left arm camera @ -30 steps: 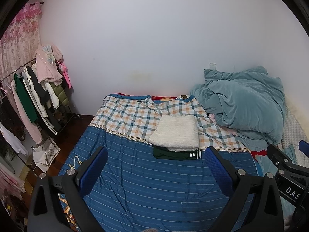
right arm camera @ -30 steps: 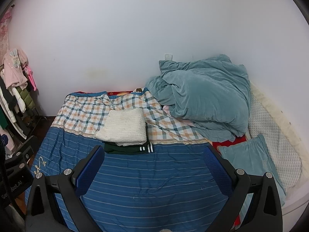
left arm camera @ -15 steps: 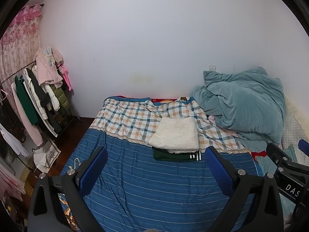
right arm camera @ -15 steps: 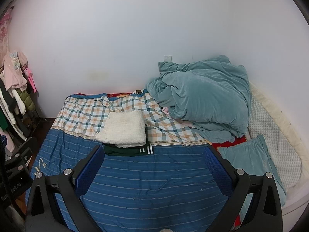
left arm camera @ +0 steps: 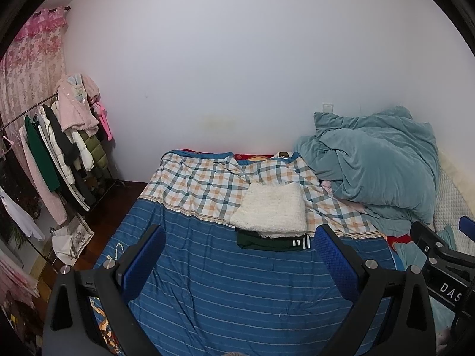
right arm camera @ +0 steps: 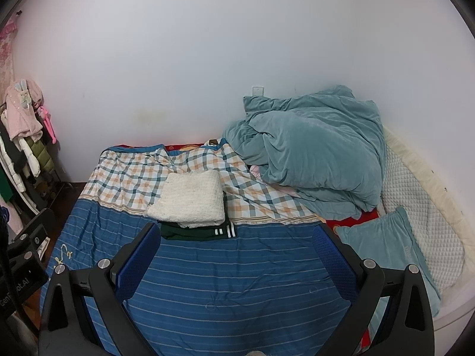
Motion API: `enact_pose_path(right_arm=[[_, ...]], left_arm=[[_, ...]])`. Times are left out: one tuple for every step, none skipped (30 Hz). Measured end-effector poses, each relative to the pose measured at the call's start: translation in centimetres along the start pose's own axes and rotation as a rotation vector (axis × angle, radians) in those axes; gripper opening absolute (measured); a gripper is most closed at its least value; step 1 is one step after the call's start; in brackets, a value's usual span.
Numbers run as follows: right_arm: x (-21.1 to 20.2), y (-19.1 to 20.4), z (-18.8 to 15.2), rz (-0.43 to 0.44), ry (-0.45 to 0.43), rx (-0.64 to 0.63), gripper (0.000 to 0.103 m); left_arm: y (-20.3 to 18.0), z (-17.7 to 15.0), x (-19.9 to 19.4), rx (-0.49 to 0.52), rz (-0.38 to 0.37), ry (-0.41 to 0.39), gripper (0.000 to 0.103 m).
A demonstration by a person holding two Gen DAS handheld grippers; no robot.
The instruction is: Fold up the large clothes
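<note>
Left wrist view: bed w/ blue striped cover fills the frame, teal duvet heaped at its far right, clothes rack off to the left. Mid-bed sits a folded stack: cream fleece top squared up, lying on a dark green garment w/ white cuff stripes showing at the front edge. Left tongs & right tongs both spread wide, holding nothing, hovering above bare cover near the stack. Judging by that, folding of these two looks done; next move prob needs fetching another large garment, maybe from the rack, & laying it flat.
</note>
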State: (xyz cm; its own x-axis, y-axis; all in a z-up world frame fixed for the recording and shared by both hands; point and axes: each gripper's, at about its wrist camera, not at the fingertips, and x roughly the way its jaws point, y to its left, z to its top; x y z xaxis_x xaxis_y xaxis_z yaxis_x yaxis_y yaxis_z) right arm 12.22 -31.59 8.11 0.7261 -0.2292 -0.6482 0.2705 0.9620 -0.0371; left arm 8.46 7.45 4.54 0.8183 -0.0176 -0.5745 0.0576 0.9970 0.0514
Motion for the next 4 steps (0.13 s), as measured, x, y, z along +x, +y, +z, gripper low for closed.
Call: enact_pose_path(right_arm=[[-0.03,0.06,0.01,0.0,0.0,0.001,0.103],[-0.06,0.11,0.07,0.0,0.0,0.002,0.103],[-0.03,0.1,0.02,0.0,0.0,0.001,0.103],[-0.04,0.11,0.02,0.001,0.001,0.001,0.103]], left_arm=[[0.05,-0.05,-0.11,0.0,0.0,-0.001,0.102],[0.06,-0.07,-0.13,0.001,0.002,-0.002,0.102],[0.12,-0.12,-0.2,0.001,0.005,-0.004,0.102],[0.16,-0.04,-0.3,0.001,0.006,-0.005,0.102]])
